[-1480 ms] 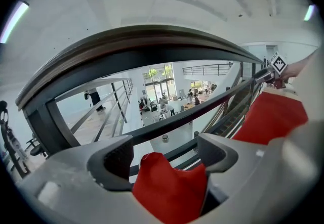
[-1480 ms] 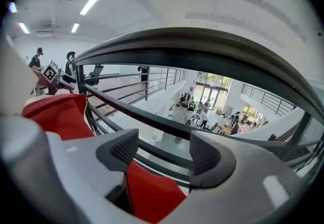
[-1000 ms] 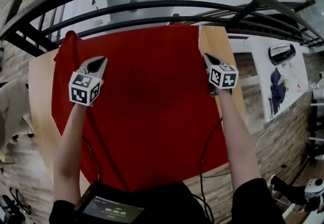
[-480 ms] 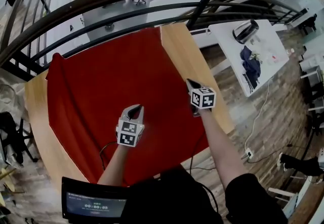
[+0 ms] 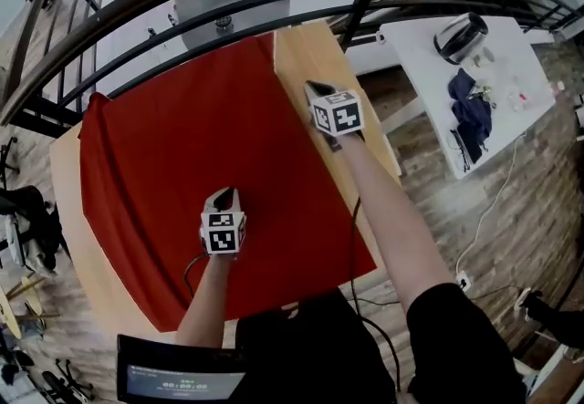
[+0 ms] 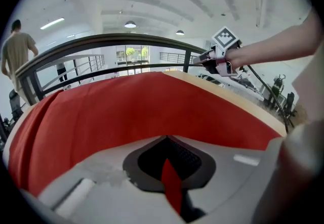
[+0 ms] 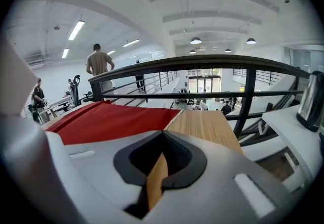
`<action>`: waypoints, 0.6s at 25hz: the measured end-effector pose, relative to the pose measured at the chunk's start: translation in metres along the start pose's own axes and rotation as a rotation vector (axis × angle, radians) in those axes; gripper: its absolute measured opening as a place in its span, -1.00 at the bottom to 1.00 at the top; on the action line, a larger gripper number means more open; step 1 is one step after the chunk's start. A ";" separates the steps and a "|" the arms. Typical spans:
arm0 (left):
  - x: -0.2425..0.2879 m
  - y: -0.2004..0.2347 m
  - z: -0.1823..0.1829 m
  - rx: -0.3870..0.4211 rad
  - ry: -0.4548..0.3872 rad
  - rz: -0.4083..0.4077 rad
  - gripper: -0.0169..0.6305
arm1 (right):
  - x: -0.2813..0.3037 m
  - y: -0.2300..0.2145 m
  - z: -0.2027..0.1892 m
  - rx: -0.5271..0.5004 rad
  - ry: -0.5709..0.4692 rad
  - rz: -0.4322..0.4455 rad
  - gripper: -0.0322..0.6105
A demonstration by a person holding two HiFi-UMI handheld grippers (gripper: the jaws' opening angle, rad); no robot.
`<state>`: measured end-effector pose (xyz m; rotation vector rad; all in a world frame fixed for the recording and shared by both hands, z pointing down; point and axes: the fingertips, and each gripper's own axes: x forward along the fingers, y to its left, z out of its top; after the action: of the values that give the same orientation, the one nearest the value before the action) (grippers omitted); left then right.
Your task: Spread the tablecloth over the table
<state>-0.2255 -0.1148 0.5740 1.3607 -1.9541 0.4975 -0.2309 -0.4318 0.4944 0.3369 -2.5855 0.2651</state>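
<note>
Since a second ago the left gripper (image 5: pixel 224 196) has swung from the left part of the red fabric tablecloth (image 5: pixel 173 138) in to its near middle, while the right gripper (image 5: pixel 316 88) has moved out toward the far right corner of the light wooden table (image 5: pixel 299 51), over the bare strip beside the cloth's right edge. The cloth lies flat over most of the table, bunched at the far left corner. A dark curved metal railing (image 7: pixel 202 59) runs beyond the far edge, and a white side table (image 5: pixel 429 74) stands to the right. Both arms reach forward, the right one further, and both pairs of jaws are clenched on nothing.
</note>
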 end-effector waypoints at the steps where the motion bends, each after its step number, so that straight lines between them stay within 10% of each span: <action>1: 0.004 -0.004 0.004 -0.008 -0.008 0.011 -0.93 | 0.014 -0.007 0.005 -0.016 -0.003 0.021 -0.87; 15: 0.082 -0.049 0.111 -0.129 -0.116 -0.004 -0.93 | 0.167 -0.046 0.031 -0.104 0.097 0.069 -0.58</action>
<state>-0.2331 -0.2596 0.5530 1.3374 -2.0391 0.2902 -0.3715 -0.5148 0.5599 0.1934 -2.5073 0.1665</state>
